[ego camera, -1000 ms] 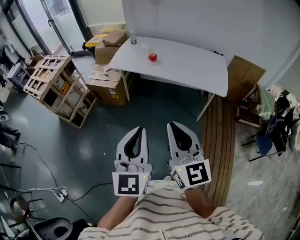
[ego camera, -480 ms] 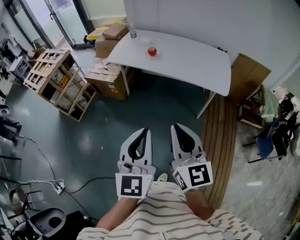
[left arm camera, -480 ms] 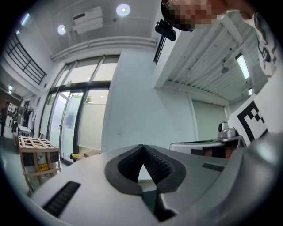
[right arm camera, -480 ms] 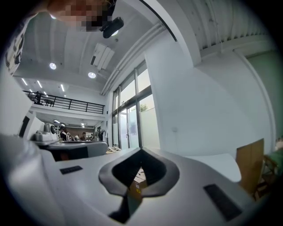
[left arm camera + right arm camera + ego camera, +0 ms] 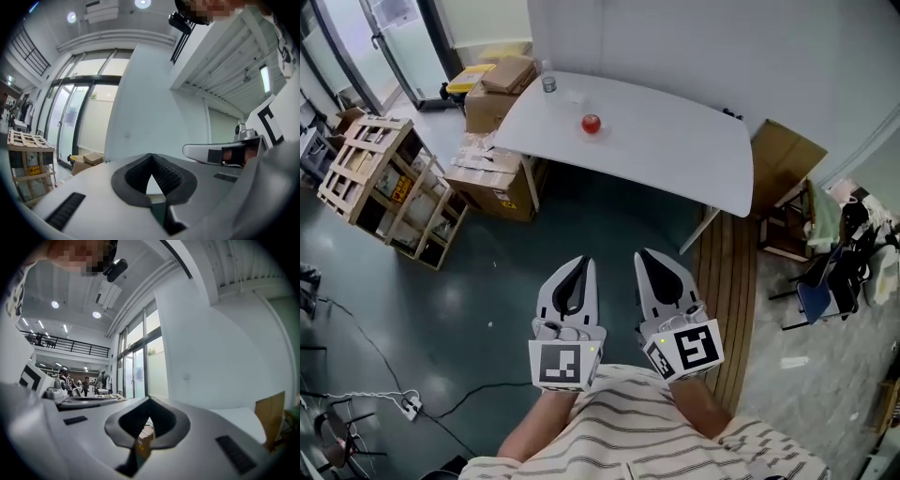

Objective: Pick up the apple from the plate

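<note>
A red apple (image 5: 592, 123) lies on a clear plate on the white table (image 5: 675, 150), far ahead of both grippers. My left gripper (image 5: 578, 262) and right gripper (image 5: 647, 254) are held side by side over the dark floor, close to the person's striped shirt, pointing toward the table. Both have their jaws closed tip to tip with nothing between them. In the left gripper view the left gripper (image 5: 151, 155) shows its tips meeting; in the right gripper view the right gripper (image 5: 149, 400) looks the same. The apple is hidden in both gripper views.
A small cup (image 5: 548, 83) stands at the table's far left corner. Cardboard boxes (image 5: 492, 89) and wooden crates (image 5: 380, 183) stand left of the table. A wooden strip (image 5: 733, 291) runs along the floor at right, with a brown box (image 5: 783, 159) and chairs (image 5: 830, 281) beyond.
Both grippers and the head have advanced toward the table; the table and apple now sit nearer and slightly lower left in the head view. Both jaws stayed closed.
</note>
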Tool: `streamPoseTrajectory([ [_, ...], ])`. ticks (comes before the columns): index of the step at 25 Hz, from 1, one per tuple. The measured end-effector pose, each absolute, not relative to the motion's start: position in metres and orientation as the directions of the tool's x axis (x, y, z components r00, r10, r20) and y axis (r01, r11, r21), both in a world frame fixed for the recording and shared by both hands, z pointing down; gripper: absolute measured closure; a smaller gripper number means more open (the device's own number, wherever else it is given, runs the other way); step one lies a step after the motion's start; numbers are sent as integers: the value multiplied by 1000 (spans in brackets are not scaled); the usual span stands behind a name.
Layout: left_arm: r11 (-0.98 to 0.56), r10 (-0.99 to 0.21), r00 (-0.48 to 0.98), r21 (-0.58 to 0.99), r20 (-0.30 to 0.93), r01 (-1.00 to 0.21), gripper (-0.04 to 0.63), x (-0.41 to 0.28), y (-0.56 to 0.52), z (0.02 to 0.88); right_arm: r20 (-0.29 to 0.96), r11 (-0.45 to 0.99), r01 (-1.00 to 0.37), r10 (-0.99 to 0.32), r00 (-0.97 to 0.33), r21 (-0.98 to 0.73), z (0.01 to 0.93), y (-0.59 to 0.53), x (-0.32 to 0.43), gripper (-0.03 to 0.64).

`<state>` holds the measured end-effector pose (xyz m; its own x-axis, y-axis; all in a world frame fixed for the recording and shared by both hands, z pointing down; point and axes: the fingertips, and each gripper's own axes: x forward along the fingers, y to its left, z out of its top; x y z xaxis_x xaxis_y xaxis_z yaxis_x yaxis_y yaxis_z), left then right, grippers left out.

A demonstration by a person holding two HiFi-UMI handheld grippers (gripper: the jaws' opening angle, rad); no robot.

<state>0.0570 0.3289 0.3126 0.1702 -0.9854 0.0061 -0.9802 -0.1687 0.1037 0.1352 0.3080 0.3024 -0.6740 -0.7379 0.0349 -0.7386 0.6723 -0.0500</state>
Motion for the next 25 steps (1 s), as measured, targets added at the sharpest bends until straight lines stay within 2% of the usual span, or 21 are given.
streamPoseTrajectory([
  [11,-226,-973,229,144,4,-963,592,-38,217,316,51,615,-787,-785,-617,-57,298,201,51,607],
  [25,-270,-961,276,173,11,-947,592,-75,126,335,91,596,-798,-793,-603,-88,322,112,8,607],
])
